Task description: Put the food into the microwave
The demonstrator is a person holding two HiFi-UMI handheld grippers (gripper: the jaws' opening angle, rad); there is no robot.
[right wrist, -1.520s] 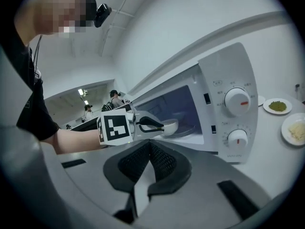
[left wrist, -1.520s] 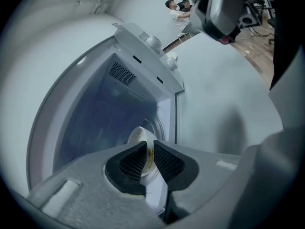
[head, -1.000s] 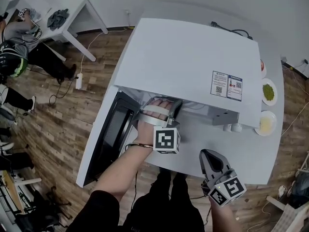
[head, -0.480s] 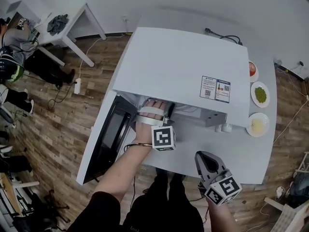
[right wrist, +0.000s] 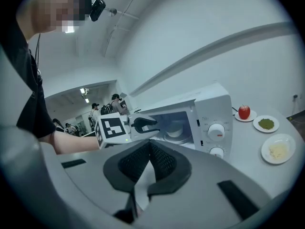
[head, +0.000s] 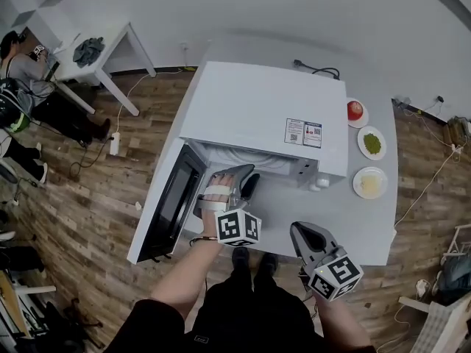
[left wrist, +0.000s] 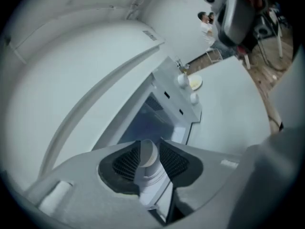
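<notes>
A white microwave point(head: 265, 112) stands on the white table point(head: 372, 230) with its door point(head: 171, 201) swung open to the left. In the right gripper view a white dish point(right wrist: 175, 131) sits inside the cavity. My left gripper point(head: 249, 176) hovers just in front of the opening. Its jaws have just been opening and now stand apart with nothing pressed between them. The dish shows only through their gap point(left wrist: 150, 149). My right gripper point(head: 298, 230) hangs nearer the table's front edge, pads together and empty.
Right of the microwave lie three small plates: a red fruit point(head: 355, 111), green food point(head: 372, 143) and pale yellow food point(head: 369, 183). A black cable point(head: 316, 70) runs behind the microwave. People and a white desk point(head: 103, 46) are at the far left.
My left gripper has drawn back out of the microwave cavity and its jaws have spread apart. Both grippers have risen, and the head view now takes in more of the table.
</notes>
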